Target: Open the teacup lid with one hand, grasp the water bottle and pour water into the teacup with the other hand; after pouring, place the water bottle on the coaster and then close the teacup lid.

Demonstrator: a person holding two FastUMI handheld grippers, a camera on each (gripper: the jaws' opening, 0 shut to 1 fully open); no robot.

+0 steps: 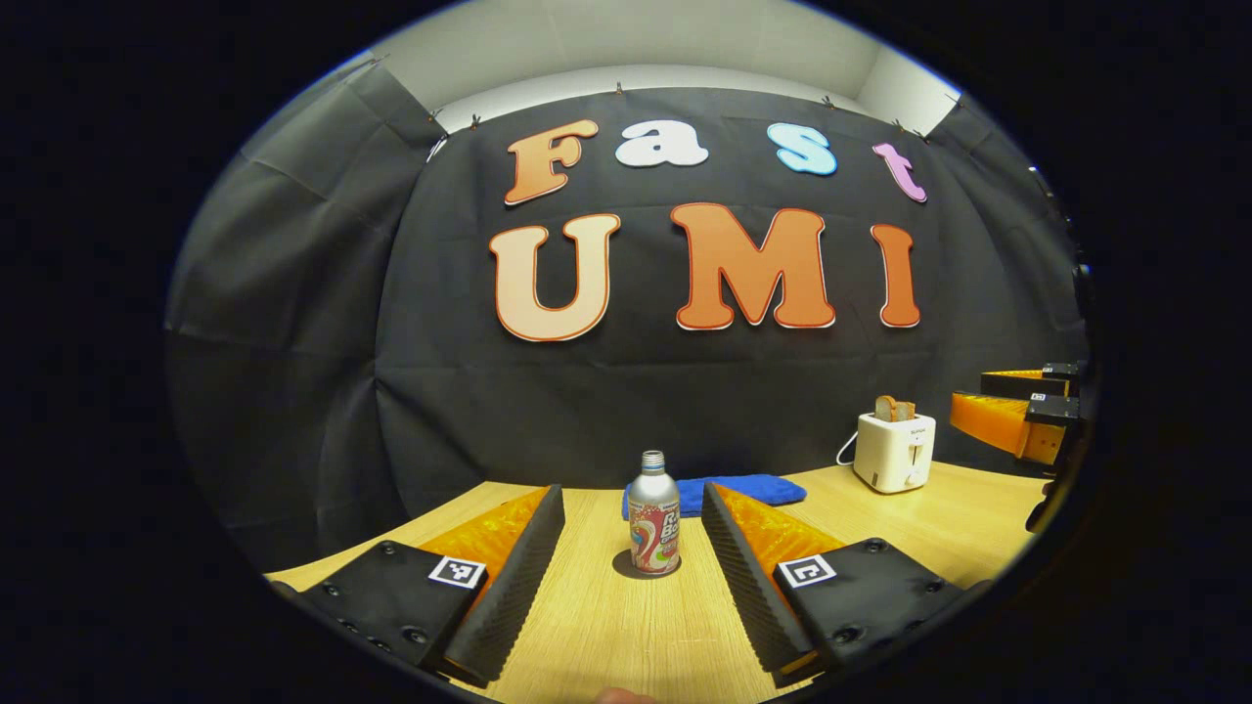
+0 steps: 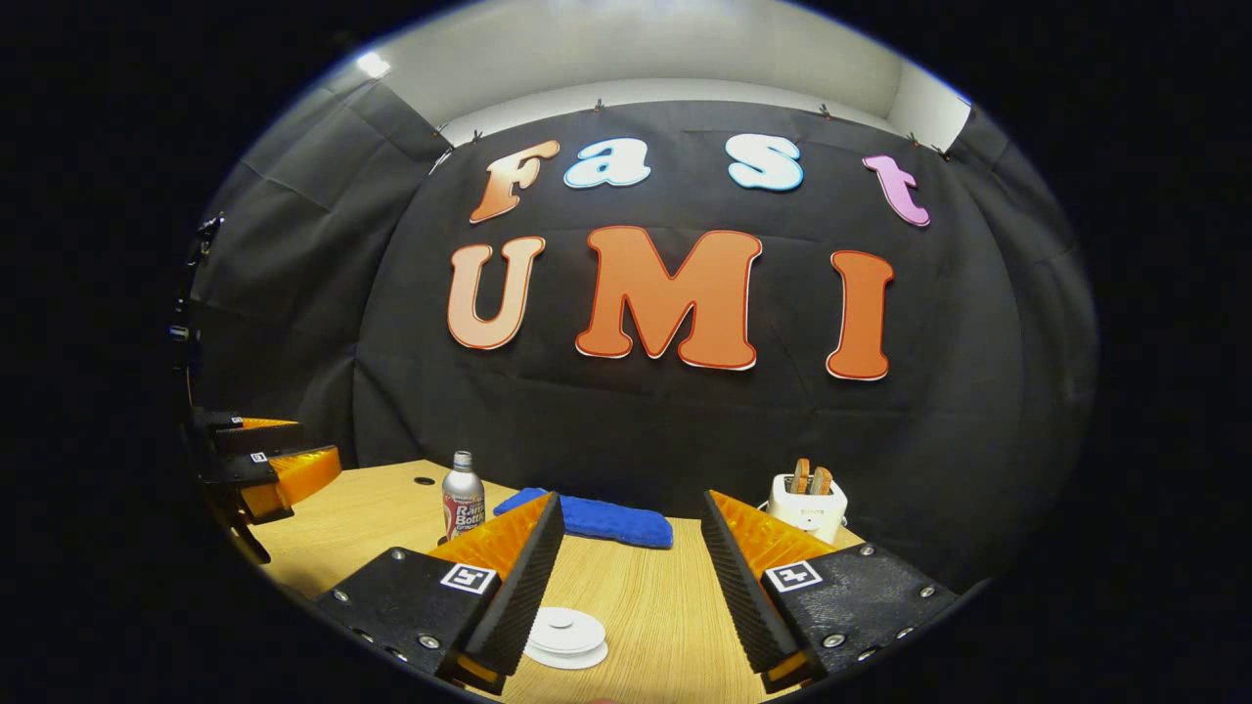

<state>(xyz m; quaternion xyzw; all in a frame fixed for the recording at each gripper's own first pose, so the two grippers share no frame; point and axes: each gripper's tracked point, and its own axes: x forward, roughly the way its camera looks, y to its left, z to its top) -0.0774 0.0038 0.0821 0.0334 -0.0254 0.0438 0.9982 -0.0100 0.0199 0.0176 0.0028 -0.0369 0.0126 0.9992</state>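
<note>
In the left gripper view, the left gripper (image 1: 634,577) is held low over a pale wooden table (image 1: 626,636) with its fingers spread wide and nothing between them. Framed in the gap, standing upright and apart from both fingers, is the water bottle (image 1: 653,513): a small silver metal bottle with a narrow neck, a screw cap still on, and a red and white printed label round its body. It is seen resting on a dark round coaster (image 1: 634,567), whose edge shows at its base. Just behind the bottle a folded blue cloth (image 1: 738,491) is laid on the table, and farther right a white toaster (image 1: 894,450) with bread in its slot is set near the wall.

In the right gripper view, the right gripper (image 2: 631,577) is likewise held wide open and empty. Close below, partly hidden by its left finger, a white round teacup lid (image 2: 565,636) with a small central knob is seen. Beyond, the bottle, cloth and toaster are ranged along the table's far side, and the left gripper is held off to the left edge.
</note>
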